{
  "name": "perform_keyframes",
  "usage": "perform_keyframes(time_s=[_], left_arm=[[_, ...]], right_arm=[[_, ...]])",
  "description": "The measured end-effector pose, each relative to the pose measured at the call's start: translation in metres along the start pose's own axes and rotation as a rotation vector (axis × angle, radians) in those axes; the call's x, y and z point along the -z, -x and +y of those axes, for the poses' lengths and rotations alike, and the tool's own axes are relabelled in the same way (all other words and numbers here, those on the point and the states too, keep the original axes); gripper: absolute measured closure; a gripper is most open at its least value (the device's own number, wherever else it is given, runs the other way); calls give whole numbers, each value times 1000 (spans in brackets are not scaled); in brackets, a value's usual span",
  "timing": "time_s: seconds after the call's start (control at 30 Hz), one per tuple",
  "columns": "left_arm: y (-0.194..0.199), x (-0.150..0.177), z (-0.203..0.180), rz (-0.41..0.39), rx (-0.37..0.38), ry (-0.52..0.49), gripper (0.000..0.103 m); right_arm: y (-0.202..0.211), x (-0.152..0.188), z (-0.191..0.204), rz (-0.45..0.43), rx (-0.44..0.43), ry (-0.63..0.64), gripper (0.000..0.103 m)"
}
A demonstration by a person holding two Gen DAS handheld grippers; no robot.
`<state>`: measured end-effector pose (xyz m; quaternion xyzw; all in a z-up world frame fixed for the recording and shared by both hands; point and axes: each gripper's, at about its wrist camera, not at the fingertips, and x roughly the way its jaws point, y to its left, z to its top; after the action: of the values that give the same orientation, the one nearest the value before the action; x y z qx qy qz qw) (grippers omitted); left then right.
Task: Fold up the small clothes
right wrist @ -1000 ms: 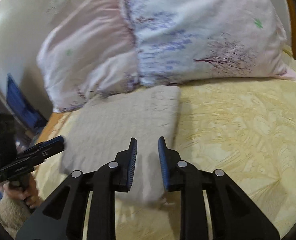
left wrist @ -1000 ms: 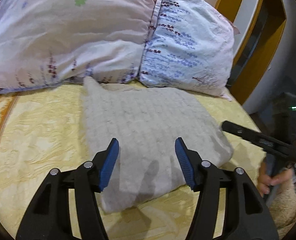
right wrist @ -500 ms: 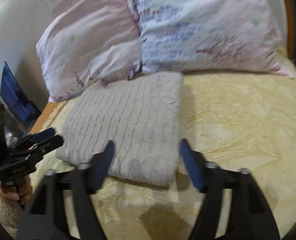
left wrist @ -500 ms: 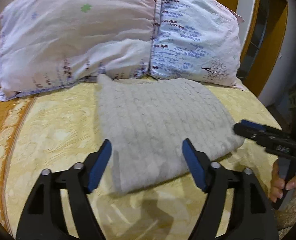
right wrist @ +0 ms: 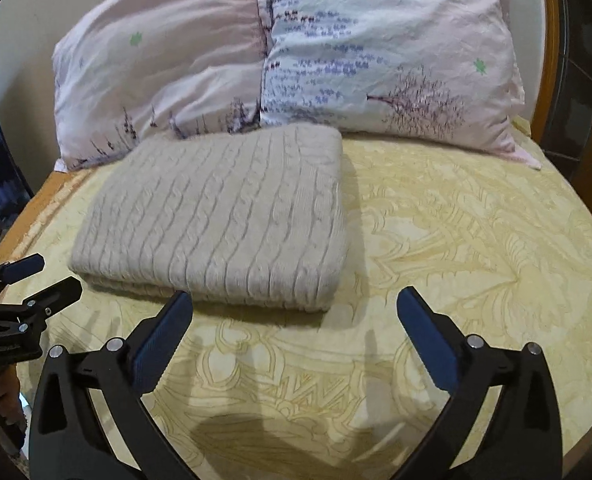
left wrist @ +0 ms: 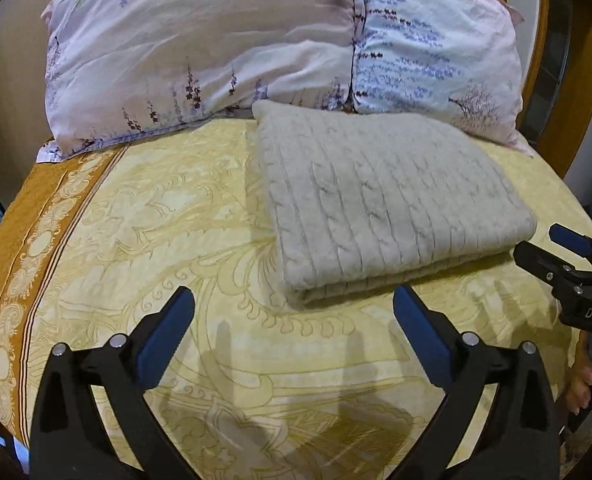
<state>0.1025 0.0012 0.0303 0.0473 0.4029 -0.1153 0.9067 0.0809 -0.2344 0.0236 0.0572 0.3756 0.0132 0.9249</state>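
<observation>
A grey cable-knit sweater lies folded into a neat rectangle on the yellow bedspread, its far edge against the pillows; it also shows in the right wrist view. My left gripper is open and empty, held back from the sweater's near edge. My right gripper is open and empty, just short of the sweater's near right corner. Each gripper shows at the edge of the other's view: the right gripper and the left gripper.
Two flowered pillows lean at the head of the bed. A wooden headboard rises behind them at the right. The bedspread has an orange border along its left side.
Both grippers have drawn back from the sweater and opened wide. The right gripper, nearly shut over the sweater a second ago, is now open and clear of it.
</observation>
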Motion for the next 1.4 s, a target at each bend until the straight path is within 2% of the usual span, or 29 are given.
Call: perform_keyframes(time_s=[0.17, 0.53, 1.4], left_arm=[[-14, 6, -5, 57, -69, -20, 2], [-30, 14, -8, 132, -60, 6, 2], [-30, 16, -5, 127, -51, 18, 2]], right_arm=[[-13, 8, 4, 65, 28, -3, 1], [-28, 16, 12, 144, 64, 19, 1], [-29, 18, 13, 150, 77, 28, 1]])
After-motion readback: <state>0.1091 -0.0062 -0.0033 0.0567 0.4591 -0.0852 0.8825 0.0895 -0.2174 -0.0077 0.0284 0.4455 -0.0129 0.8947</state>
